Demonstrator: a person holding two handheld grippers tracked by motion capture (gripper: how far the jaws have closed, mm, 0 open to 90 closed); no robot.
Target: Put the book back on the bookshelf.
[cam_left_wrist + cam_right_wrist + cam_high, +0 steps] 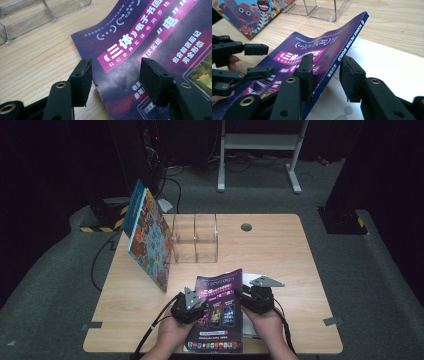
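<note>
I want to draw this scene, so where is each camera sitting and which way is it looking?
High view: above the person's side, looking forward and down at the table; both hands and grippers show.
Left gripper view: rides the left gripper, facing the purple magazine; its open jaws show.
Right gripper view: rides the right gripper, jaws straddling the magazine's raised spine; a hand shows.
Shared: the magazine and clear organizer.

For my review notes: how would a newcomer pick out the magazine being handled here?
Start at the wooden table and look to its near edge, between the person's two hands. The magazine lies there, right spine edge lifted, the right tool straddling it. Its dark purple cover with pink banners sets it apart from the colourful picture book leaning against the clear organizer.
</note>
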